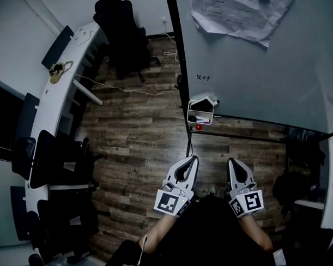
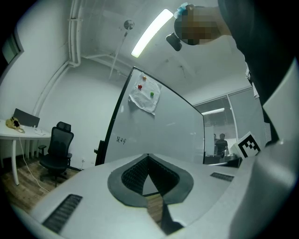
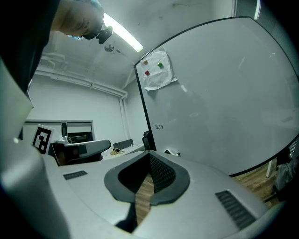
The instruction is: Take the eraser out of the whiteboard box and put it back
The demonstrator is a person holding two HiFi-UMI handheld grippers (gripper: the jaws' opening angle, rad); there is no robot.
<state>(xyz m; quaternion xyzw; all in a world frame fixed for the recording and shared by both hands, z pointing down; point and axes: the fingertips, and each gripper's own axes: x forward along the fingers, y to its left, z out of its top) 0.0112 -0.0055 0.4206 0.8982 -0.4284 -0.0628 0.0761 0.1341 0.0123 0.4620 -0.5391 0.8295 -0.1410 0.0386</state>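
Observation:
The whiteboard box [image 1: 201, 111] is a small white open tray at the lower left corner of the whiteboard [image 1: 256, 62], with a dark block inside that may be the eraser. A red round thing [image 1: 198, 126] sits just below it. My left gripper [image 1: 193, 158] and right gripper [image 1: 231, 161] are side by side, short of the box and pointing toward it. Both are shut, tips together with nothing between them. In the right gripper view the box [image 3: 173, 152] peeks just past the shut right gripper [image 3: 149, 152]. In the left gripper view the shut left gripper [image 2: 148, 156] hides the box.
A sheet of paper [image 1: 241, 15] is pinned high on the board. A long curved white desk [image 1: 53, 109] with black chairs [image 1: 56, 158] runs down the left. Another black chair [image 1: 124, 30] stands at the back. A cable [image 1: 130, 91] trails over the wooden floor. Dark clutter [image 1: 295, 183] lies at the right.

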